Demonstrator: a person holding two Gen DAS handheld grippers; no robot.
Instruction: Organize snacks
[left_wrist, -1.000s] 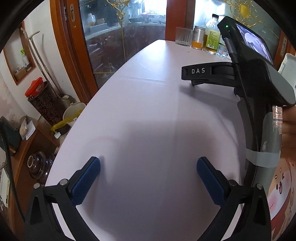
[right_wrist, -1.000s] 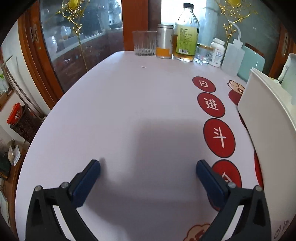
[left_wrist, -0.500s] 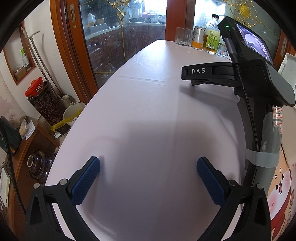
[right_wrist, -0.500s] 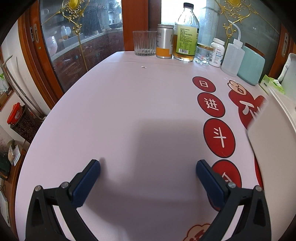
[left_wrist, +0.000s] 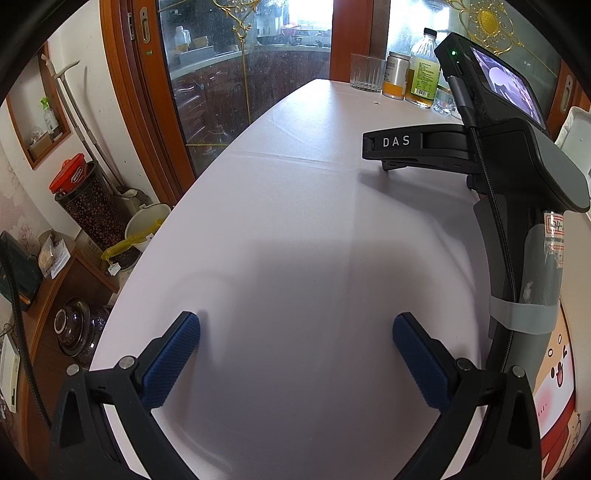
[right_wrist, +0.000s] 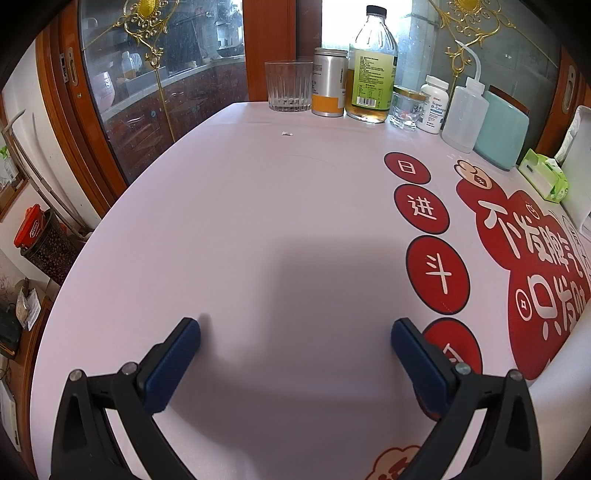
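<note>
Jaws on both grippers stand spread wide, nothing between them. Left gripper (left_wrist: 295, 332): blue pads (left_wrist: 171, 356) low over bare white counter (left_wrist: 295, 221), own shadow beneath. Right gripper (right_wrist: 295, 332): same pose, pads apart, empty, hovering over the counter with a square shadow just ahead.

Left view: the right gripper's body (left_wrist: 517, 177) stands close on the right, black, marked "DAS", a lit screen (left_wrist: 506, 86) on top, a cable (left_wrist: 495, 221) running down its grey handle, tape around the handle.

Right view, outward: red printed circles (right_wrist: 437, 275) with white characters run in a column to the right of the right-hand pad; one circle lies partly under that pad. A larger red print (right_wrist: 532, 258) sits further right.

Far counter edge, left to right: glass tumbler (right_wrist: 290, 86), metal can (right_wrist: 330, 83) with an orange band, tall bottle (right_wrist: 373, 66) with green label, small glass jar (right_wrist: 406, 107), white pill bottle (right_wrist: 434, 105), squeeze bottle (right_wrist: 463, 110), teal container (right_wrist: 502, 129). They stand close in a row. A green tissue pack (right_wrist: 543, 177) lies near the right edge, beside a white box (right_wrist: 576, 177) only partly in frame. A tiny white scrap (right_wrist: 286, 133) lies alone ahead of the tumbler.

Snacks: none identifiable in either view; cannot tell where they are.

Off the counter's left side: wood-framed glass door (left_wrist: 221, 92), a jar (left_wrist: 86, 206) with red lid on the floor.
</note>
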